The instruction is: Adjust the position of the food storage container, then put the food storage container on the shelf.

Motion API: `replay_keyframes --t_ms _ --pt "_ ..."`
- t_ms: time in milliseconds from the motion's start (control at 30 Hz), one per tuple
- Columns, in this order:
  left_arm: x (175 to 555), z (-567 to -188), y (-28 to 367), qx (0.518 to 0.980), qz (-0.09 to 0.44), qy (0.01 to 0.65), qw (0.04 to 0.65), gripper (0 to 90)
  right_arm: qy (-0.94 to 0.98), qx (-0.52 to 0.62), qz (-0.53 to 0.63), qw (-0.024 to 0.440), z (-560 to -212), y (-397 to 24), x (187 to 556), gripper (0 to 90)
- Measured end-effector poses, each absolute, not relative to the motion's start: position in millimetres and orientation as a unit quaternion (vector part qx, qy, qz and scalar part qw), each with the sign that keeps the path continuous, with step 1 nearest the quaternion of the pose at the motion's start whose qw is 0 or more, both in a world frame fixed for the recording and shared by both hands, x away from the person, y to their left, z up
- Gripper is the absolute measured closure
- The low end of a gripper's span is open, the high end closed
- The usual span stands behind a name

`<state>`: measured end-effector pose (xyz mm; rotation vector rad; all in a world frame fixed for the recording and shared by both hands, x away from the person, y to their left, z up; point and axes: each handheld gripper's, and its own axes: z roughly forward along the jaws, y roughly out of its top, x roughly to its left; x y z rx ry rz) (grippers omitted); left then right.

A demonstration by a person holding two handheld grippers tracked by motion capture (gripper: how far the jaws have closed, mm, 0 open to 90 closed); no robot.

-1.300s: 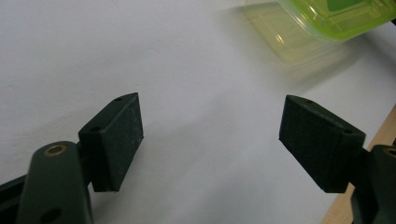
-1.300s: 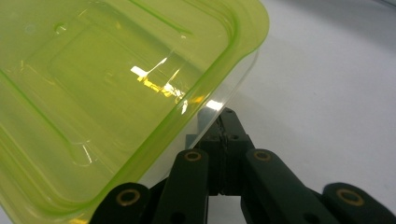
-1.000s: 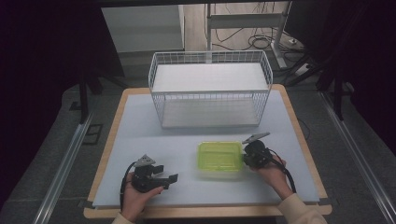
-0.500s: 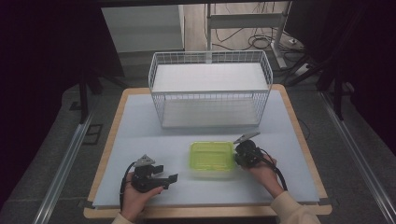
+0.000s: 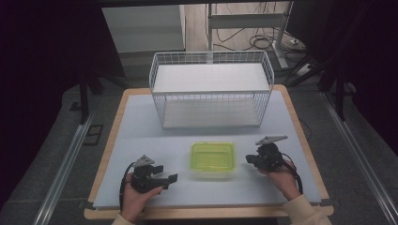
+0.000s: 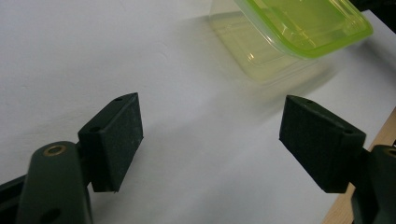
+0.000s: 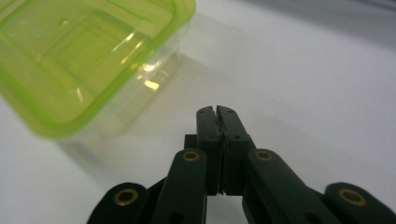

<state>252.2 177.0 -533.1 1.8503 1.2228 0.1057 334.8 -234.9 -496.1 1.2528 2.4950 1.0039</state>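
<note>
A clear plastic box with a lime-green lid [image 5: 212, 160] lies flat on the white mat, near the front and about midway across. My left gripper [image 5: 165, 174] rests on the mat to its left, jaws wide open with bare mat between them; the box [image 6: 299, 32] shows beyond its fingertips, up and to the right. My right gripper [image 5: 249, 159] is just right of the box, a small gap away, with its jaws pressed together on nothing [image 7: 215, 112]. The box's corner [image 7: 93, 65] lies ahead and left of that gripper.
A white wire basket [image 5: 211, 96] stands at the back of the mat, its open top facing up. The mat [image 5: 141, 136] covers a wooden tabletop whose edge runs along the front [image 5: 206, 213]. Dark floor, rails and cables surround the table.
The box has slid left across the mat with the right gripper behind it. The right gripper has since drawn back right, leaving a gap. The left gripper has stayed put.
</note>
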Motion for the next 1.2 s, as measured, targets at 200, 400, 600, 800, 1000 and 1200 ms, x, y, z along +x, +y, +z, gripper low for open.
replay_keyframes --t_ms 200,400,600,800,1000,1200 --pt "252.9 -530.1 178.0 0.739 0.038 0.498 0.452 21.6 0.822 0.428 0.369 0.069 -497.3 -252.6 328.7 65.9" --pt "258.7 -520.2 175.6 0.731 0.014 0.500 0.464 24.8 0.805 0.429 0.405 0.057 -491.8 -254.6 325.9 41.5" --pt "276.2 -517.0 167.9 0.718 -0.042 0.503 0.480 26.0 0.776 0.435 0.457 -0.005 -492.0 -258.7 328.1 35.5" --pt "288.4 -517.6 163.8 0.704 -0.076 0.508 0.489 26.0 0.766 0.450 0.458 -0.026 -493.0 -256.5 331.5 39.6" --pt "303.9 -521.9 161.1 0.682 -0.119 0.521 0.500 26.4 0.751 0.466 0.464 -0.058 -495.8 -251.2 338.5 42.4" --pt "317.8 -524.6 157.8 0.673 -0.137 0.525 0.502 27.7 0.745 0.474 0.462 -0.079 -500.0 -238.5 348.6 45.0"
